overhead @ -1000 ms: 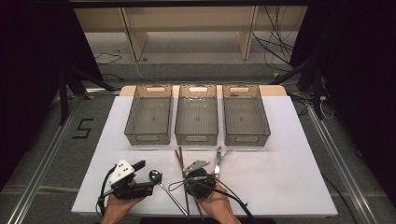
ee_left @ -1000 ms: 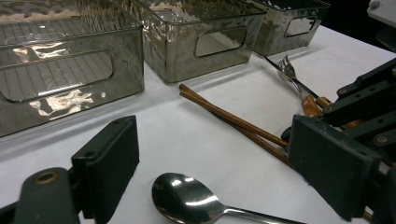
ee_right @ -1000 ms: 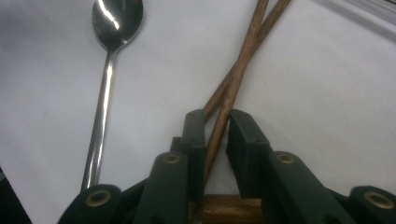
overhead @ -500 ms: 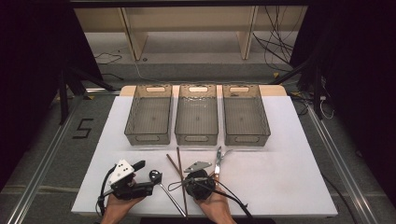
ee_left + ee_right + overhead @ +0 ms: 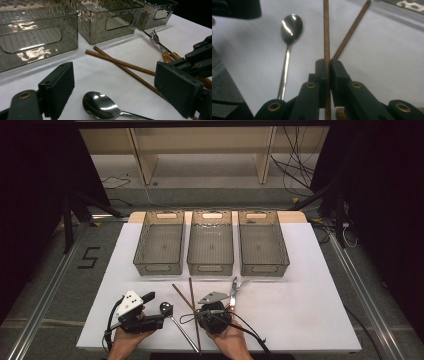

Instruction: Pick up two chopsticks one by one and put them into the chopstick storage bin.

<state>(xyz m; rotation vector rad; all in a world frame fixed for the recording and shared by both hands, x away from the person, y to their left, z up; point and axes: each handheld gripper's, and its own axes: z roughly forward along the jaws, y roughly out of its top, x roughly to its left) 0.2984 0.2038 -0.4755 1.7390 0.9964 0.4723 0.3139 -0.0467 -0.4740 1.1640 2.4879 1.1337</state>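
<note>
Two brown chopsticks lie crossed on the white table. My right gripper [image 5: 327,62] is shut on one chopstick [image 5: 326,30], which runs straight up between its pads; its jaws have just been closing on it. The second chopstick [image 5: 353,27] slants away behind. In the high view the right gripper [image 5: 200,314] sits at the front centre. A steel spoon [image 5: 100,106] lies with its bowl between the open jaws of my left gripper [image 5: 118,80], untouched. The left gripper [image 5: 156,312] rests at the front left, beside the spoon [image 5: 165,308].
Three clear grey bins stand side by side at mid table: left [image 5: 159,268], middle [image 5: 210,268], right [image 5: 264,268]. A fork with a wooden handle [image 5: 234,287] lies just right of the chopsticks. White table surface [image 5: 310,310] stretches to the right.
The right gripper has shifted slightly and one chopstick's far end has swung a little to the left. The left hand and the spoon have stayed put.
</note>
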